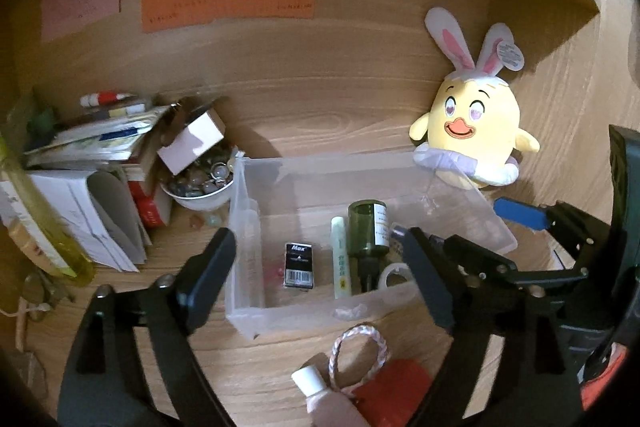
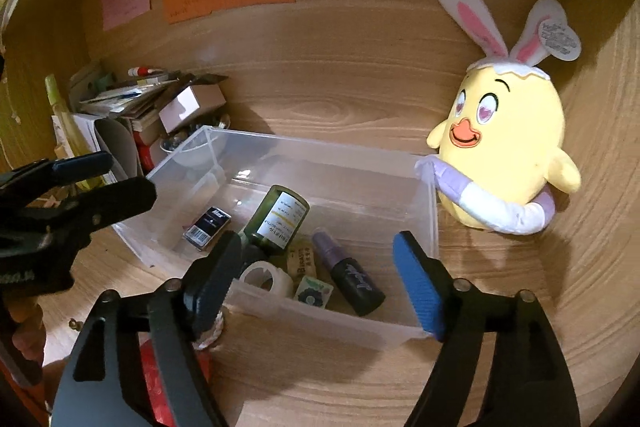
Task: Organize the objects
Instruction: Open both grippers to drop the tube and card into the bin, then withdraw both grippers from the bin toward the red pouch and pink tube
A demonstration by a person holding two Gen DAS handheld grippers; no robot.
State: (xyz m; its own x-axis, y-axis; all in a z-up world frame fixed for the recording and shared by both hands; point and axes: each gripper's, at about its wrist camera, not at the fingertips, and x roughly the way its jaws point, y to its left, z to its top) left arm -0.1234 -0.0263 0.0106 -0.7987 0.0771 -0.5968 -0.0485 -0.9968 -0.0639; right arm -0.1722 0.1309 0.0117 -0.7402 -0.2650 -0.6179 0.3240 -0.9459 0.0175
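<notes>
Both our claws hang spread and empty over the clear plastic bin (image 2: 434, 211) on the wooden desk (image 2: 360, 379), the left gripper (image 1: 320, 267) and right gripper (image 2: 320, 291) each gaping above it. Inside lie a green bottle (image 2: 276, 219), a purple spray (image 2: 352, 275) and a tape roll (image 2: 266, 277). We judge the pink bottle (image 1: 332, 403) and red pouch (image 1: 396, 387) come next: approach low, jaws square across each.

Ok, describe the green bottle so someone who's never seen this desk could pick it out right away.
Find the clear plastic bin on the wooden desk, beside the yellow chick plush. Inside lies the dark green glass bottle on its side, the largest item there. Only it has a white printed label; the neighbouring purple spray bottle is slimmer with a black cap.
</notes>
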